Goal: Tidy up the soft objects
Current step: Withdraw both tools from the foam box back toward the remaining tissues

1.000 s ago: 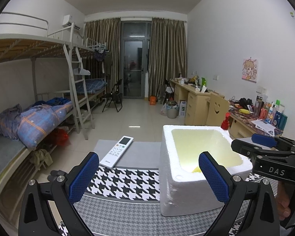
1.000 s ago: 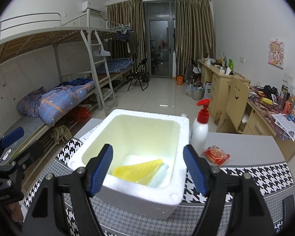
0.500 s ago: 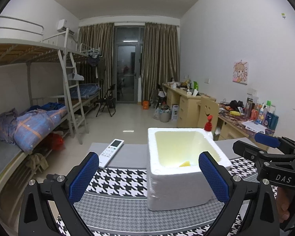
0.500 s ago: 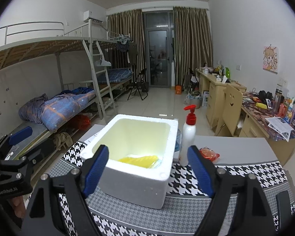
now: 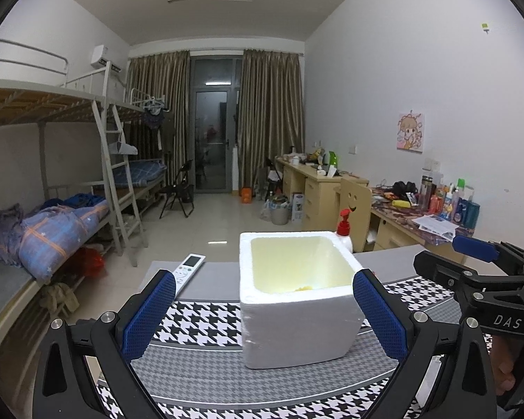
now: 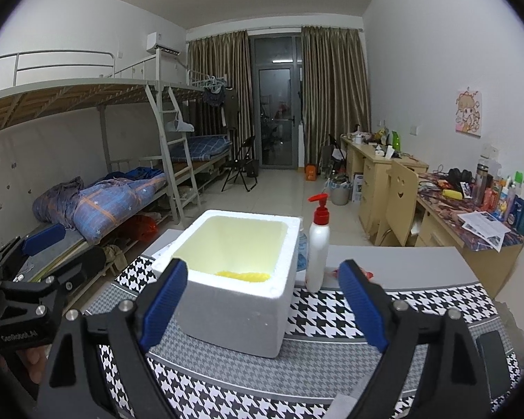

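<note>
Over on the left of the foam box (image 5: 298,317), the white remote (image 5: 189,268) lies flat on the grey counter (image 5: 213,272), just beyond the houndstooth cloth (image 5: 199,321). My left gripper (image 5: 263,317) hangs released, blue pads spread wide with nothing between them, the box framed in the gap but untouched. The box stands upright on the cloth, open top up, and down on its floor a yellow soft thing (image 6: 242,276) shows, only a sliver over the near rim. My right gripper (image 6: 262,307) has just been opening its jaws and stands slack, nothing between the pads, short of the box. Right of the box, just beside its wall, a white pump bottle (image 6: 317,248) with a red head stands upright. Right again, a red packet (image 6: 335,272) peeks out, mostly hidden by my pad.
</note>
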Available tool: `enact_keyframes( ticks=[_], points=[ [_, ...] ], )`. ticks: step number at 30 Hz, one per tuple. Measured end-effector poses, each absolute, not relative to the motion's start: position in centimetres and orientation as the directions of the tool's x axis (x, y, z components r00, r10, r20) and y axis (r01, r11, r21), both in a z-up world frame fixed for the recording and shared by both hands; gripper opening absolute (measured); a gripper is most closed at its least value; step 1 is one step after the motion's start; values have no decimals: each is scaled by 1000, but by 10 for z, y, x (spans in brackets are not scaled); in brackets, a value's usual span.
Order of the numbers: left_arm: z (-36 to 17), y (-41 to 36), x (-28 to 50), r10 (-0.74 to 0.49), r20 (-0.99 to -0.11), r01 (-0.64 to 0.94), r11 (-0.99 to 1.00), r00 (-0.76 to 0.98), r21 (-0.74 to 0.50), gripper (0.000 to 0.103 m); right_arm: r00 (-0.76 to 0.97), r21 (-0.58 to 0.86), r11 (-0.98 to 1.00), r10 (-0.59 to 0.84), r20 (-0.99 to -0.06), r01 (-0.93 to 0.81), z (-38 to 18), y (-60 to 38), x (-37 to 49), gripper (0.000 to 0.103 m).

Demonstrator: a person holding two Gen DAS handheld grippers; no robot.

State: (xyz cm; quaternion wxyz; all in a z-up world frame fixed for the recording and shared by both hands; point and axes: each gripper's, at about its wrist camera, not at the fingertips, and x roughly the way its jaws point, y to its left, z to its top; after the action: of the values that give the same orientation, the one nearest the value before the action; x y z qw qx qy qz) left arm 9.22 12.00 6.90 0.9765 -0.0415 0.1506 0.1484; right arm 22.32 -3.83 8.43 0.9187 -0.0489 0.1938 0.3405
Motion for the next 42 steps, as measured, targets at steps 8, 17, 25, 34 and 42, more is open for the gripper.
enact_keyframes(
  ticks=[8,17,25,34,42],
  points=[
    [69,110,88,254,-306,-278,960,918,-39,102,706,41,771,602,-373,-636,85,-54,215,91],
    [70,99,87,224,-305,-249,967,926,-45,102,725,30,784,587,-361,-620,83,-69,205,91],
    [66,89,84,189,-305,-217,974,933,-60,102,739,23,795,574,-354,-606,80,-83,197,91],
    [63,74,81,170,-297,-192,980,940,-46,102,753,25,811,553,-357,-584,75,-100,192,91],
    [57,60,83,123,-310,-146,988,943,-55,102,774,28,833,526,-352,-553,70,-120,187,91]
  ],
)
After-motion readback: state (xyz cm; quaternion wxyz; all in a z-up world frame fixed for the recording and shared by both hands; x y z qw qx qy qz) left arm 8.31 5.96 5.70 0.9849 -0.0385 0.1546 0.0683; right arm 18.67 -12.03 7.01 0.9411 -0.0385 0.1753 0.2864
